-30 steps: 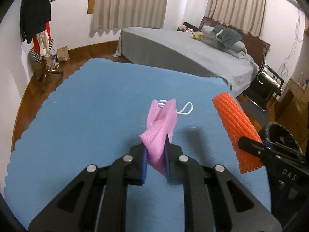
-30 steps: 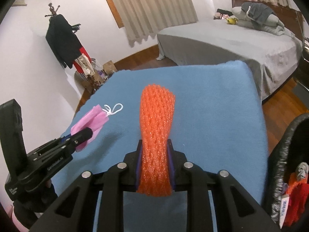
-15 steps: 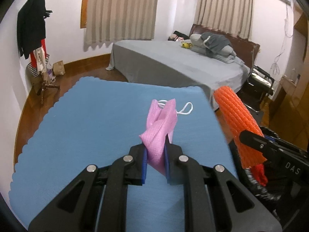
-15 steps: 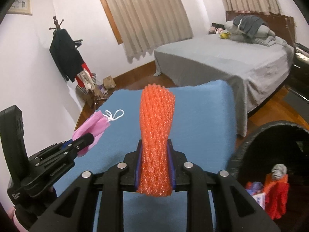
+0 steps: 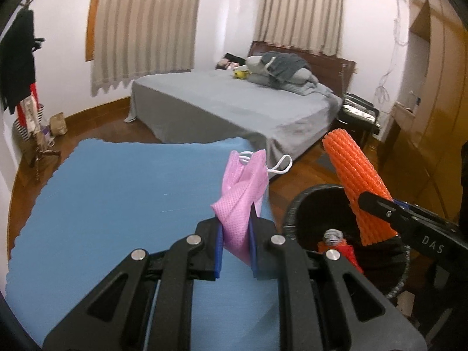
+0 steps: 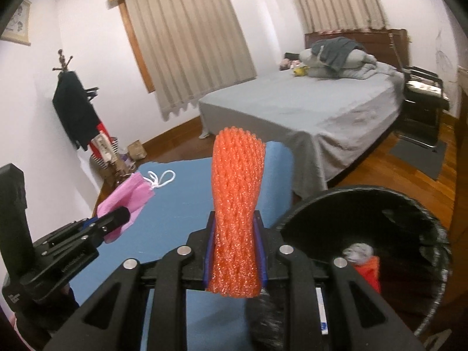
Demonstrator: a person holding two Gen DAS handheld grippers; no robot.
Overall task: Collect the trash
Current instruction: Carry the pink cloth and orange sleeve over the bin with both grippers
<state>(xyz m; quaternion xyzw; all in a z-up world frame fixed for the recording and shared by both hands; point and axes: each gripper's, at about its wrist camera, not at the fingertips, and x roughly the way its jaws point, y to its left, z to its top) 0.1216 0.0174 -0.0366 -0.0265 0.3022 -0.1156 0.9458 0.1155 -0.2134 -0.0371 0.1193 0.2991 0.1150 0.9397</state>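
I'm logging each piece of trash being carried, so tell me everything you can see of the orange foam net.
The orange foam net is a soft tube of woven foam mesh, bright orange, with a ribbed lattice surface. It stands roughly upright and tapers where the right gripper pinches it near its lower end; its open top flares wider. It touches only the blue pads. In the left wrist view it leans above the rim of the black trash bin, which already holds trash.

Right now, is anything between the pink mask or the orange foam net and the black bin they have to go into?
Nothing visible. The net in the right gripper is at the bin rim; the mask in the left gripper is beside it, the bin's mouth open.
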